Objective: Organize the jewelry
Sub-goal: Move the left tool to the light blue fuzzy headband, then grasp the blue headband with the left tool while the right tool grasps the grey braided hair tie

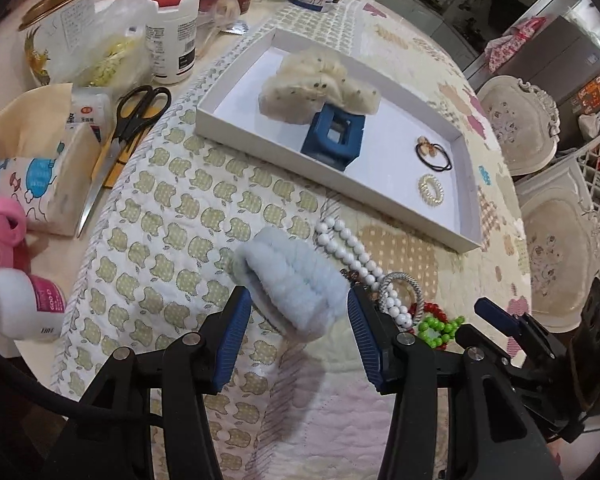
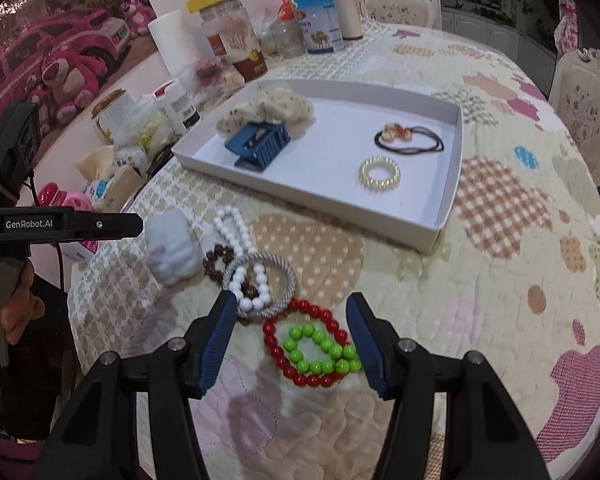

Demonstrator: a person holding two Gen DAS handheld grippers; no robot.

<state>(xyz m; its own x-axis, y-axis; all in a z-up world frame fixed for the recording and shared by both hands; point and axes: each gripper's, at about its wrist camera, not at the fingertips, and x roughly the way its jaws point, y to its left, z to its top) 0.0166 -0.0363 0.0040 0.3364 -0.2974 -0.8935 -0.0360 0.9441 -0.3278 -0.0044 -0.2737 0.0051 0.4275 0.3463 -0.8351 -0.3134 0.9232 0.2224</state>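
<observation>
My left gripper (image 1: 298, 304) is open, its blue pads on either side of a fluffy light blue scrunchie (image 1: 290, 280) lying on the quilt; it also shows in the right wrist view (image 2: 172, 246). My right gripper (image 2: 292, 308) is open above a red bead bracelet (image 2: 304, 344) and a green bead bracelet (image 2: 322, 350). A white bead strand (image 2: 244, 264), a grey cord ring (image 2: 284, 280) and brown beads (image 2: 220, 258) lie beside them. The white tray (image 2: 428, 228) holds a cream scrunchie (image 2: 272, 106), a blue claw clip (image 2: 260, 144), a black hair tie (image 2: 410, 140) and a pearl ring (image 2: 380, 172).
Black scissors (image 1: 128, 128), a tissue pack (image 1: 32, 184), jars (image 2: 236, 40) and bottles (image 1: 172, 36) crowd the table's left and far edge. Cream chairs (image 1: 556, 240) stand along the right side. The left gripper's body (image 2: 60, 224) reaches in at the left of the right wrist view.
</observation>
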